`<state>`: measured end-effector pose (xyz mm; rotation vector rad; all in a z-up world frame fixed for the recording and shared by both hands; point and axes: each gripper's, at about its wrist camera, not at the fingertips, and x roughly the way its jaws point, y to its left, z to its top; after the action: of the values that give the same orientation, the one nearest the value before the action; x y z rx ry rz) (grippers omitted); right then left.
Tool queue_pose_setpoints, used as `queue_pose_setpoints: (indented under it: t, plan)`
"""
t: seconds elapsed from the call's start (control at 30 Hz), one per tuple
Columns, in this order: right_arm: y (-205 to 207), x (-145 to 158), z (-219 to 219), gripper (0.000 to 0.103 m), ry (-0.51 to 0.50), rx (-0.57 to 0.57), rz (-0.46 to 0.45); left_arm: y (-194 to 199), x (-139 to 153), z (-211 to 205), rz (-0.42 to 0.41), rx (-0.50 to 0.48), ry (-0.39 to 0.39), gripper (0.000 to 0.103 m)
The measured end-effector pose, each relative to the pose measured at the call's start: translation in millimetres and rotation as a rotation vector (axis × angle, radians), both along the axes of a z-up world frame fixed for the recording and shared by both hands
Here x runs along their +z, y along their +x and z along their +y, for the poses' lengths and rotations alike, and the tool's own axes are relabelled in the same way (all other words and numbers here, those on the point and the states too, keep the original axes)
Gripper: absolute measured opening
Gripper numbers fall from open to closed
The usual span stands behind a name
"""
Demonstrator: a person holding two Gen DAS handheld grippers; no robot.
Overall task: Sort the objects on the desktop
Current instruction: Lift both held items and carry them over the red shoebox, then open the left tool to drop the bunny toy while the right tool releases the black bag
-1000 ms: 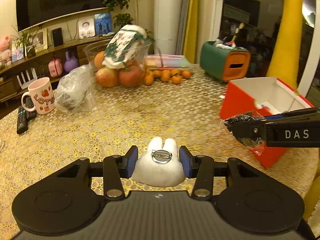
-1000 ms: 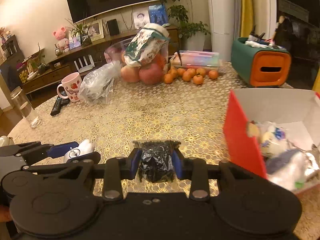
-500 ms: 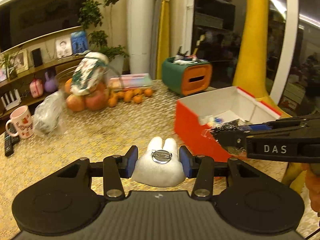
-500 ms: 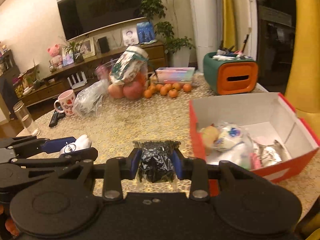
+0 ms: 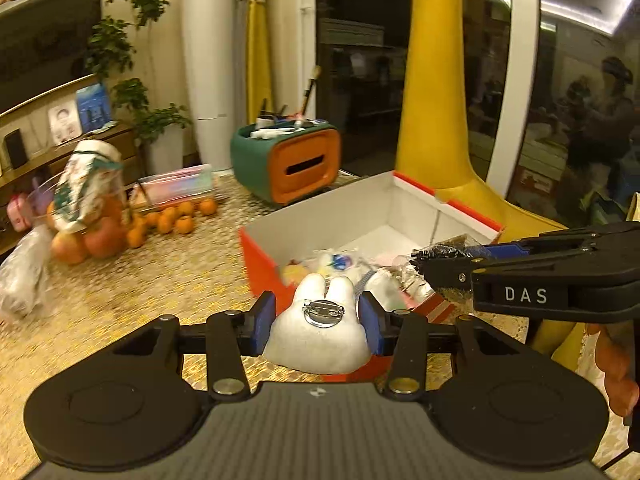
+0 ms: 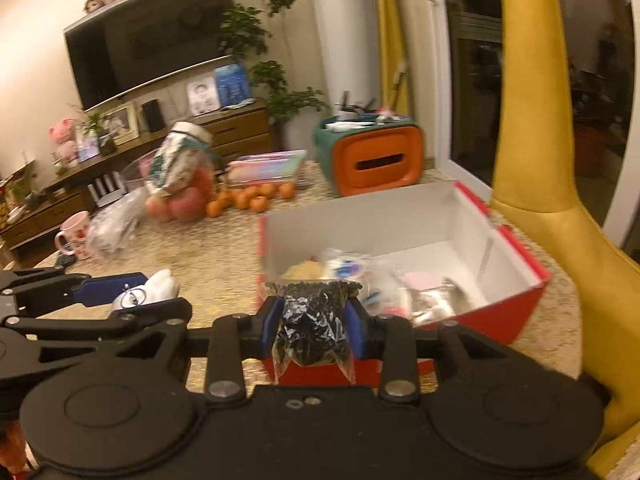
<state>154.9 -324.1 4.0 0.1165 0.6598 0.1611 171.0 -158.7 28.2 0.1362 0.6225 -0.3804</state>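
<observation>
carry step: left gripper [image 5: 316,322] clamps white rabbit badge [image 5: 318,330], right gripper [image 6: 312,330] clamps dark packet [image 6: 312,326]; both at near edge of red box [image 6: 516,248], lower centre; next, probably release inside.

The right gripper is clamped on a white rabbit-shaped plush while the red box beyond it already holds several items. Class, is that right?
Not quite. The right gripper is clamped on a clear bag of dark bits, as the right wrist view shows; the white plush is in the left gripper. The red box does hold items.
</observation>
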Motion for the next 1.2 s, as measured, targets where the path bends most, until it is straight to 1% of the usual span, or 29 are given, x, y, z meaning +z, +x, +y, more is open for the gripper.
queue_pose_setpoints:
  t: [0.3, 0.37, 0.6, 0.73, 0.8, 0.87, 1.0, 1.2]
  plan:
    - [30, -12, -43, 0.035, -0.001, -0.064, 0.021, 38, -7, -42, 0.034, -0.056, 0.024, 0.044]
    - [37, -16, -51, 0.035, -0.001, -0.067, 0.031, 49, -9, -49, 0.051, -0.063, 0.025, 0.044]
    - [63, -31, -67, 0.035, -0.048, -0.052, 0.058, 93, -16, -68, 0.081, -0.066, 0.054, 0.044]
    - [83, -42, -72, 0.035, -0.046, -0.034, 0.089, 119, -23, -73, 0.110, -0.060, 0.064, 0.045]
    - [95, -48, -72, 0.035, -0.048, -0.016, 0.110, 131, -27, -74, 0.138, -0.057, 0.055, 0.045]
    - [105, -54, -72, 0.035, -0.070, -0.011, 0.120, 142, -32, -78, 0.158, -0.058, 0.052, 0.045]
    - [122, -66, -76, 0.035, -0.104, -0.014, 0.133, 157, -43, -88, 0.171, -0.061, 0.081, 0.045]
    - [140, -79, -78, 0.035, -0.144, -0.017, 0.158, 180, -59, -101, 0.221, -0.070, 0.093, 0.045]
